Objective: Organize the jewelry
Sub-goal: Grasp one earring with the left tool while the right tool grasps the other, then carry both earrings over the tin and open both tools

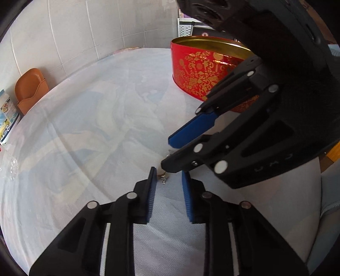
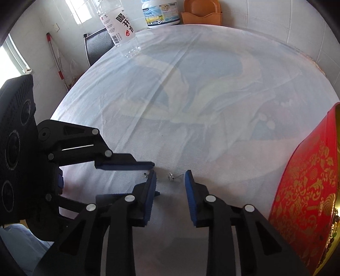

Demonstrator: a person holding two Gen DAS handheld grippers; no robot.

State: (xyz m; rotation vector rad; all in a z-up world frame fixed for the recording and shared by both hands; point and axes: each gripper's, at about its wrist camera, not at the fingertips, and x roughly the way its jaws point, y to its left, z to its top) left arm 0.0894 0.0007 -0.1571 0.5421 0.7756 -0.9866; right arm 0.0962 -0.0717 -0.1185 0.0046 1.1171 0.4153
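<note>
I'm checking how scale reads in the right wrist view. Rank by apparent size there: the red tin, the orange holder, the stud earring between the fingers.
1. red tin, though nearness to the camera inflates it
2. orange holder
3. stud earring

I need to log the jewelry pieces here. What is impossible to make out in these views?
- Left wrist view: the small earring is partly covered by the right claw.
- Right wrist view: the stud is too small to identify; another piece hides behind a finger.
- The red tin is cut off by the frame edge.
</note>
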